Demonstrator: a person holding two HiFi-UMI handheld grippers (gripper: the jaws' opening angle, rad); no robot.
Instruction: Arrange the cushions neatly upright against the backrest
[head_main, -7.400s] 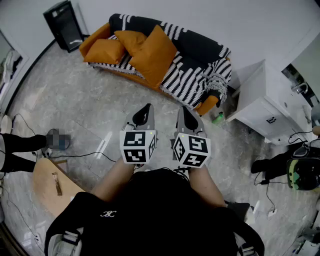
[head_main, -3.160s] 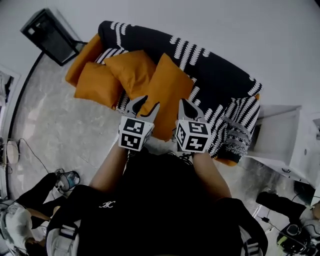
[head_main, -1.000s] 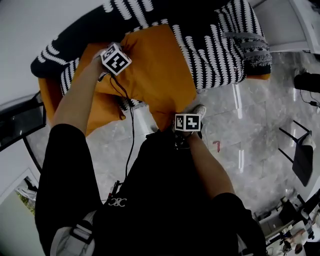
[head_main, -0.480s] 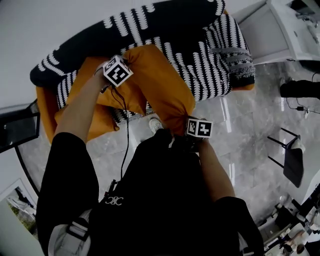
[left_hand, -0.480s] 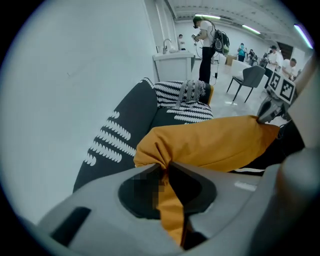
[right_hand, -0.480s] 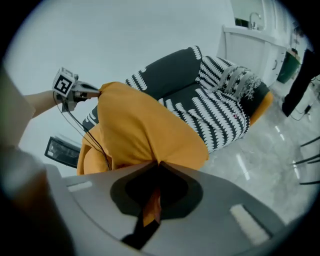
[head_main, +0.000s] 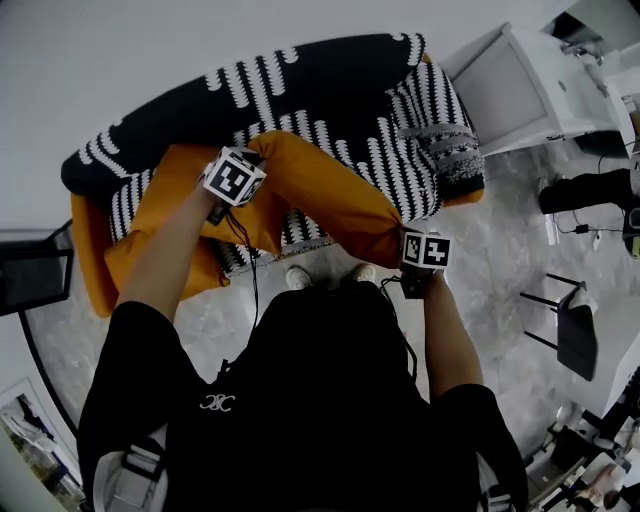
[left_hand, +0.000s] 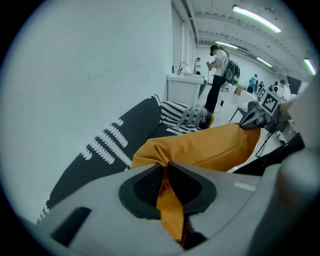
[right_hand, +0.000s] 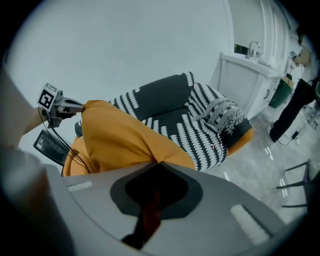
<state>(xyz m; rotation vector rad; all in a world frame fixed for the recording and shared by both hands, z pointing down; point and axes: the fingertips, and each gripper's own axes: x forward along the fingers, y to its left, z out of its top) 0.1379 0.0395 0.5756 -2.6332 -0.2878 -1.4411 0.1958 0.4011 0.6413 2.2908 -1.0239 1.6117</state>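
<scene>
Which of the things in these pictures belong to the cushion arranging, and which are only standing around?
Belong to the job: large orange cushion, held up over the seat; smaller orange cushions; sofa backrest.
Only standing around: white cabinet; black chair; black box by the sofa.

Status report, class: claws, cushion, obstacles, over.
Left claw, right claw shut on large orange cushion; left just closing. Cushion held above sofa. Smaller cushion beneath.

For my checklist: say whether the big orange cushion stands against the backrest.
No: the cushion hangs, corners pinched by left tongs and right tongs.
</scene>
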